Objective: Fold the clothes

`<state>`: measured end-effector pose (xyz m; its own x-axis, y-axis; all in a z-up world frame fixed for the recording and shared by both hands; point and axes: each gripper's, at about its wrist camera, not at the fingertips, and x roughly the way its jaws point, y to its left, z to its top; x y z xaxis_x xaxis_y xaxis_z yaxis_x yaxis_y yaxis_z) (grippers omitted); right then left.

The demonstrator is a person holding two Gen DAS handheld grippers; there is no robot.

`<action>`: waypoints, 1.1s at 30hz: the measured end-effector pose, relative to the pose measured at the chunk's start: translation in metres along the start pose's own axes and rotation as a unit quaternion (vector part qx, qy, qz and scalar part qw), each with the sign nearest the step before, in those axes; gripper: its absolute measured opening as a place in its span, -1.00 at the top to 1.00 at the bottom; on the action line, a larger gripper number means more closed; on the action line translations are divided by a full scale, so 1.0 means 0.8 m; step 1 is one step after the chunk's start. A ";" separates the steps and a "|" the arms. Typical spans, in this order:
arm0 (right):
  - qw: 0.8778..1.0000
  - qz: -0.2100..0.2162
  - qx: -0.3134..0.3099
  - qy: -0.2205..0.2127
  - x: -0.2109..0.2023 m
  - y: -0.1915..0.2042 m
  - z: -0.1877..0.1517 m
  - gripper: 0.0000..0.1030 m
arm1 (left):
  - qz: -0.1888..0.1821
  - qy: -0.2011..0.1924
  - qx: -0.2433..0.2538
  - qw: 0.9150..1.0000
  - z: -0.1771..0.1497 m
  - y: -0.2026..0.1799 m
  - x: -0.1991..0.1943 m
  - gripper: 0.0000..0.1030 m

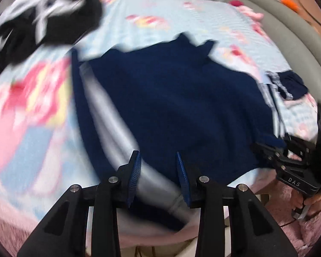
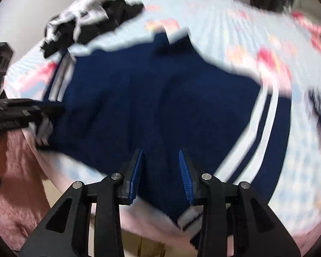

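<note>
Bedspread, pale blue with pink print, carries everything; frames blurred.

Left wrist view: navy garment spread flat mid-bed, hem at near edge. Left gripper jaws apart, straddling the grey-striped side at the hem, likely lined up for a pinch. Black-and-white clothes pile at far left corner.

Right wrist view: right gripper jaws apart over the hem, nothing clamped. White side stripes run toward the near right edge.

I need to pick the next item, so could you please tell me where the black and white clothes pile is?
The black and white clothes pile lies at the far left of the bed, beyond the navy garment.
</note>
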<state>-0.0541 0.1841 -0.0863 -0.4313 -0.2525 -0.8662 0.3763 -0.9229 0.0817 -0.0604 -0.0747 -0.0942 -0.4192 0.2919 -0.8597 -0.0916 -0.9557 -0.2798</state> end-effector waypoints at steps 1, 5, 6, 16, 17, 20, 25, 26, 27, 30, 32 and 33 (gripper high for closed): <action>1.000 0.012 0.010 -0.004 -0.003 -0.005 -0.010 0.32 | -0.015 -0.002 -0.023 1.000 -0.008 0.014 -0.005 0.30; 0.995 0.072 0.061 -0.037 -0.028 -0.029 -0.003 0.31 | -0.060 -0.050 -0.092 0.993 -0.001 0.059 -0.040 0.28; 0.993 0.086 0.072 -0.046 -0.034 -0.034 0.003 0.31 | -0.058 -0.073 -0.093 0.991 0.008 0.064 -0.050 0.21; 0.994 0.091 -0.012 -0.063 -0.008 0.012 0.136 0.17 | 0.083 -0.128 -0.101 0.983 0.092 0.108 -0.019 0.34; 0.994 0.090 -0.017 -0.058 0.005 0.020 0.143 0.17 | 0.108 -0.131 -0.112 0.979 0.092 0.115 -0.016 0.34; 0.996 0.080 -0.016 -0.039 0.048 0.037 0.165 0.17 | 0.116 -0.120 -0.157 0.973 0.071 0.145 -0.017 0.36; 0.996 0.068 0.007 -0.058 0.080 0.042 0.184 0.17 | 0.011 -0.158 -0.161 0.974 0.065 0.157 -0.039 0.33; 0.996 0.065 0.009 -0.062 0.087 0.042 0.187 0.17 | -0.013 -0.160 -0.155 0.975 0.068 0.155 -0.040 0.30; 0.997 0.054 0.000 -0.052 0.102 0.042 0.185 0.17 | -0.020 -0.148 -0.146 0.978 0.072 0.149 -0.032 0.26; 0.999 0.043 -0.005 -0.032 0.131 0.035 0.184 0.17 | 0.057 -0.083 -0.107 0.989 0.081 0.132 0.004 0.24; 0.998 0.057 0.018 -0.032 0.133 0.025 0.186 0.18 | 0.070 -0.078 -0.108 0.989 0.081 0.132 0.008 0.24; 0.997 0.064 0.029 -0.033 0.133 0.020 0.187 0.18 | 0.075 -0.080 -0.108 0.988 0.081 0.132 0.008 0.24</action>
<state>-0.2164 0.0987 -0.1034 -0.4360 -0.3866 -0.8127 0.3846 -0.8965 0.2201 -0.1309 -0.1760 -0.1012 -0.5527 0.1213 -0.8245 0.1696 -0.9523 -0.2538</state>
